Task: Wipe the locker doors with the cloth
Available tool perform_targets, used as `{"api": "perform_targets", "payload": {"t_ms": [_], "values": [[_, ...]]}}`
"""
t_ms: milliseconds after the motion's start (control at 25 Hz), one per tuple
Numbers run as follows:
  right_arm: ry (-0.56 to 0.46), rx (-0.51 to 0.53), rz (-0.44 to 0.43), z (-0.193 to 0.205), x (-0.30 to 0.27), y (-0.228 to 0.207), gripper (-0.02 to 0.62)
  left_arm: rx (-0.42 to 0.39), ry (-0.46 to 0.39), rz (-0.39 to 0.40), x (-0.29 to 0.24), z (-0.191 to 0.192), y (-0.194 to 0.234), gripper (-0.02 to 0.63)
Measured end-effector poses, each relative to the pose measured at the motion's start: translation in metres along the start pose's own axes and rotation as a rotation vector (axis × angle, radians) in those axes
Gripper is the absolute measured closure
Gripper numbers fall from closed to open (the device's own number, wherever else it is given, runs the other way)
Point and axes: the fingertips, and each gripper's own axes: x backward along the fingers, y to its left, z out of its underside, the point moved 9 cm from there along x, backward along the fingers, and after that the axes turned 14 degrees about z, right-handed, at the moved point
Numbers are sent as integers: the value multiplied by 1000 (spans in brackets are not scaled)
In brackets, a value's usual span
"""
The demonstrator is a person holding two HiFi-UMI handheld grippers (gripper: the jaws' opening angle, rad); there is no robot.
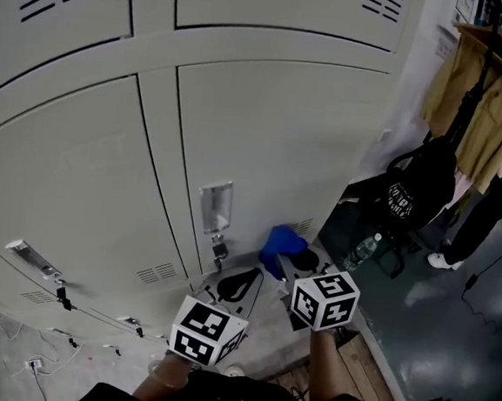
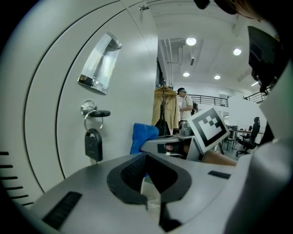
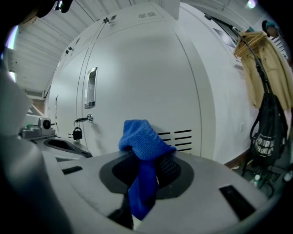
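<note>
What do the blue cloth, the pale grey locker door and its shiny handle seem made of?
The blue cloth, clamped in the right gripper, looks like knitted or terry fabric: fuzzy, looped surface. The pale grey locker door seems painted sheet metal: matt, with punched vent slots. Its shiny handle is probably polished metal, given the reflections.

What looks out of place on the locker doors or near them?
A key with a black fob has been left hanging in the lock of one locker door. Nothing looks spilled or damaged.
</note>
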Motion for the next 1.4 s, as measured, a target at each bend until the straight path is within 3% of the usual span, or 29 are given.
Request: {"api": "perform_targets", "payload": {"t_ms": [880, 1400], "values": [[3, -86, 289, 3, -4, -81, 511, -37, -14, 81, -25, -15, -13, 600], [1, -81, 295, 4, -2, -82, 511, -33, -14, 69, -24, -13, -16, 600]]}}
